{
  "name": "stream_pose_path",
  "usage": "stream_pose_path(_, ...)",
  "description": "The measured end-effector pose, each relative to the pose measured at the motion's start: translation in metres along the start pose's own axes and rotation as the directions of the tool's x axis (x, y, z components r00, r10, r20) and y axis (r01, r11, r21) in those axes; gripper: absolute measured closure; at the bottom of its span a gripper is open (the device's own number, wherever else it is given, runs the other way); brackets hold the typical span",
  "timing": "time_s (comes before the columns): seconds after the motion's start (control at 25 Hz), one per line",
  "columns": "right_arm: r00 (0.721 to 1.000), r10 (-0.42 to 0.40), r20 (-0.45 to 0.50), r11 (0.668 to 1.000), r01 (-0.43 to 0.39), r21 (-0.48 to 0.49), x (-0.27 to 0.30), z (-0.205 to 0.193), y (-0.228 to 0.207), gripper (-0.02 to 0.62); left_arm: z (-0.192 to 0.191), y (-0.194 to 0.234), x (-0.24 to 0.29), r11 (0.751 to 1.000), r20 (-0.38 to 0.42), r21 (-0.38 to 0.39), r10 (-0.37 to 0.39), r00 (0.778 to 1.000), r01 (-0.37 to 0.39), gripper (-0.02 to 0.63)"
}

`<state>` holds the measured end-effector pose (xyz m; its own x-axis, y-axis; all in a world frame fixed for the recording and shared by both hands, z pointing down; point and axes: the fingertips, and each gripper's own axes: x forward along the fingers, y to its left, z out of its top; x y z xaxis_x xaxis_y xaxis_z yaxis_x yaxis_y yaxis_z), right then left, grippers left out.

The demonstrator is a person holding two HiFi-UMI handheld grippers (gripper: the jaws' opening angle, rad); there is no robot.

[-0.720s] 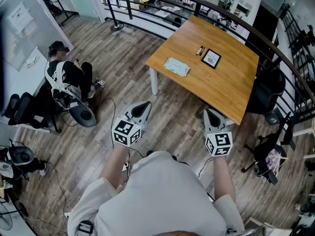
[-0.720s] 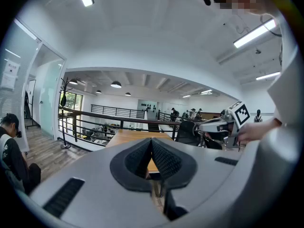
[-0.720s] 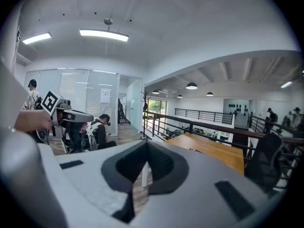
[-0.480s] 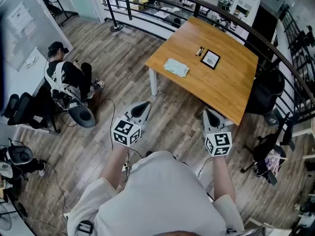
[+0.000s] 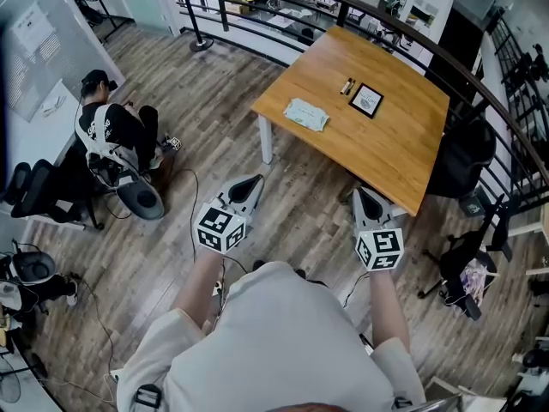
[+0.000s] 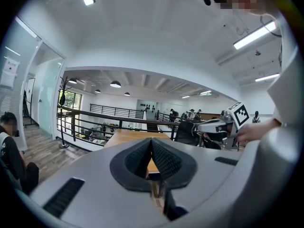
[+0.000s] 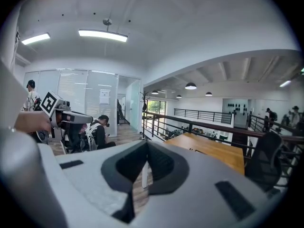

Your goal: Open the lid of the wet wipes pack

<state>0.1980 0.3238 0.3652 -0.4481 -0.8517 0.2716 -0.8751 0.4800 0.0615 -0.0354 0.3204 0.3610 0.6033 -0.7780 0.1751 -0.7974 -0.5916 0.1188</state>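
Observation:
The wet wipes pack (image 5: 306,114), pale green and flat, lies near the left edge of the wooden table (image 5: 403,148), far ahead of both grippers. My left gripper (image 5: 250,184) is held over the wood floor, short of the table, shut with nothing between its jaws. My right gripper (image 5: 367,196) hangs level with it, by the table's near corner, also shut and empty. In the left gripper view the black pads (image 6: 161,158) meet, and the table (image 6: 127,137) shows beyond them. The right gripper view shows its pads (image 7: 159,163) closed too, with the table (image 7: 209,147) at the right.
A black framed card (image 5: 367,101) and a small dark item (image 5: 348,87) lie on the table beyond the pack. A person sits on the floor at the left (image 5: 111,131). A black railing (image 5: 283,24) runs behind the table. Dark chairs (image 5: 467,157) stand at the right.

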Motion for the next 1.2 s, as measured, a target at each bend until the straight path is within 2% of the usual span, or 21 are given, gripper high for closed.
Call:
stream_pose_path(0.28,1.000,0.004,-0.017,1.000,-0.004,-0.001,0.004,-0.004,0.010,0.592,-0.004,0.003,-0.003,1.000,-0.010,0.002,-0.020,1.000,0.020,0.609)
stream_pose_path(0.6,0.999,-0.006,-0.036,1.000,0.006,-0.003,0.012,-0.004,0.022,0.580,-0.006,0.012,-0.004,0.999,-0.017,0.002,-0.048,0.999,0.048,0.574)
stream_pose_path(0.88,0.999,-0.017,-0.046,1.000,0.017,-0.014,0.027,-0.001,0.035,0.563,-0.008,0.028,0.000,0.996,-0.025,0.006,-0.084,0.996,0.084,0.477)
stream_pose_path(1.2,0.999,-0.015,-0.049,0.999,0.013,-0.032,0.043,0.001,0.057,0.526,-0.018,0.043,0.001,0.991,-0.044,0.009,-0.130,0.991,0.131,0.396)
